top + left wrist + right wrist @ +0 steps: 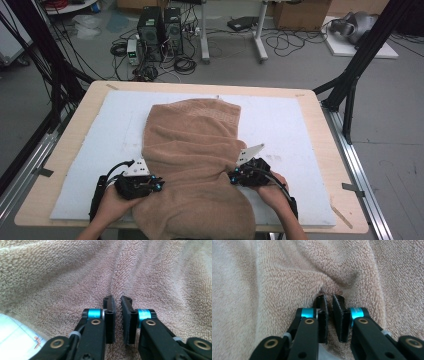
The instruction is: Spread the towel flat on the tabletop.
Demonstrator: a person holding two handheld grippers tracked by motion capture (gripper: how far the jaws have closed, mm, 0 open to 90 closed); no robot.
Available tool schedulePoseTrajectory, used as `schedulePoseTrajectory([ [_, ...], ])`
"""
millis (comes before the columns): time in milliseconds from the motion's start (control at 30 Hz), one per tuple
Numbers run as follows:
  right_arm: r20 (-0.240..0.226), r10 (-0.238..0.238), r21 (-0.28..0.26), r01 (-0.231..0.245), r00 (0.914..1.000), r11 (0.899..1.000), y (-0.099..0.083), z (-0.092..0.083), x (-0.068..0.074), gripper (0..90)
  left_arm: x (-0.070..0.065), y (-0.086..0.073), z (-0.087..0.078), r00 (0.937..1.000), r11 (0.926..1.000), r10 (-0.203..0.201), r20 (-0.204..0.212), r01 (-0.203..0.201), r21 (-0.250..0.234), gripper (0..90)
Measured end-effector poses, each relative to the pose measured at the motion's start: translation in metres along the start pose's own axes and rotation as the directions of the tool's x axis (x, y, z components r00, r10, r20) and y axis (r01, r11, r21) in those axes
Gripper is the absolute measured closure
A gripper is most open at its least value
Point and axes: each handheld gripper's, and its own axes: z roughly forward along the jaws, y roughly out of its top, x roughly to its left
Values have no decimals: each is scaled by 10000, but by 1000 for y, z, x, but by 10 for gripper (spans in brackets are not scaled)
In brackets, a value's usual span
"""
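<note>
Plainly, by label:

Towel: a light-brown terry-cloth towel (pixel 192 160) lies rumpled down the middle of the tabletop, its far end short of the far edge and its near end hanging over the near edge between the person's forearms.

Surface: a pale wooden tabletop (pixel 75 130) carries a white foam mat (pixel 285 120); the towel rests on the mat.

Containers: none on the tabletop.

Left hand: the left hand (pixel 112 202) comes in from the near edge and holds the black two-jaw left gripper (pixel 117 315) level against the towel's left side, near the near-left corner of the mat.

Left jaws: nearly together, with only a narrow slit between the pads; their tips press into a crease of towel pile, and it looks as if a thin fold is pinched there.

Right hand: the right hand (pixel 272 192) holds the black two-jaw right gripper (pixel 329 313) against the towel's right side, pointing inward toward the other gripper.

Right jaws: nearly together as well; a ridge of towel bunches up right at their tips and is nipped between them.

Writing: small print on the blue ring of each gripper is too blurred to read; faint marks on the mat in the left gripper view cannot be made out.
</note>
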Motion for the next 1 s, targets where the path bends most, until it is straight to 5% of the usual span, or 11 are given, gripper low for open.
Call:
schedulePoseTrajectory([
  [233,288,156,-165,-152,9995,9997,-10,-33,-9,839,-2,2,-1,9999,9998,57,116,-54,-179,839],
  [400,668,305,144,-315,9973,9994,-10,-25,-15,811,-2,3,2,9999,9998,-39,126,41,-213,804],
  [500,539,454,-490,-428,9975,9979,-12,-30,-14,778,0,3,-7,9999,9995,-111,38,112,-307,731],
  [633,484,487,-1069,-433,9976,9933,-12,-44,-9,764,7,2,-13,9992,9983,-381,-92,376,-454,682],
  [1000,171,167,-1638,-137,9997,9864,-22,-52,18,729,4,-1,-18,9988,9984,-430,-255,420,-388,631],
])
